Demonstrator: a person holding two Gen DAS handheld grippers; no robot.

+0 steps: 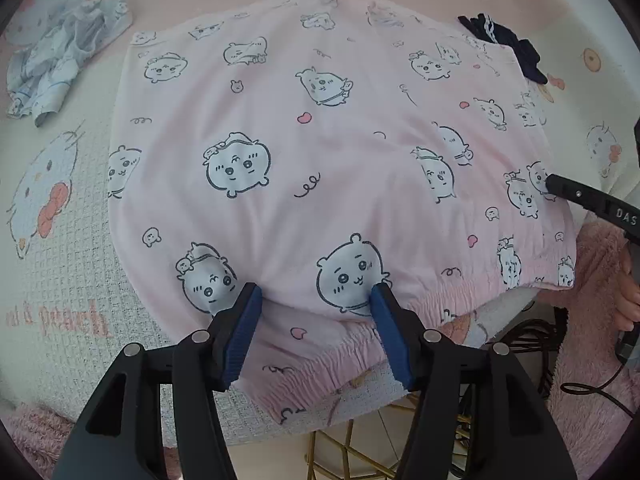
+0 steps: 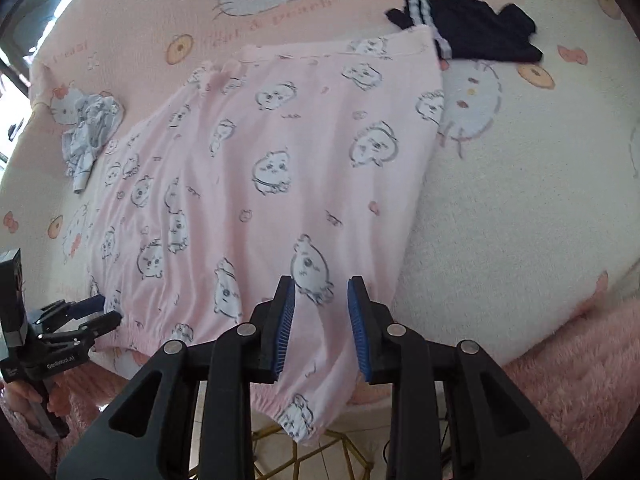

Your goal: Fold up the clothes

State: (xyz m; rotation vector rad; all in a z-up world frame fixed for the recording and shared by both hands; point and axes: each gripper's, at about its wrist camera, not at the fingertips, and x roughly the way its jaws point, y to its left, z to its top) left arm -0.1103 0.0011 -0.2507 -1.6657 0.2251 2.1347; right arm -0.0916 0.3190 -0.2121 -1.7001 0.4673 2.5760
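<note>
Pink pyjama trousers (image 1: 320,148) printed with white cartoon animals lie spread flat on the table, the elastic waistband (image 1: 320,364) at the near edge. My left gripper (image 1: 316,292) is open, its blue pads over the cloth just behind the waistband. My right gripper (image 2: 320,288) is open above the trousers (image 2: 260,168) near the waistband's right end, where the cloth hangs over the table edge. The left gripper also shows in the right wrist view (image 2: 100,312), and one right finger shows in the left wrist view (image 1: 580,196).
A crumpled pale blue garment (image 1: 60,64) lies at the far left. A dark navy garment with white stripes (image 2: 472,32) lies at the far right, touching the trousers' corner. A Hello Kitty cloth (image 2: 520,200) covers the table. A gold wire frame (image 2: 344,448) stands below the front edge.
</note>
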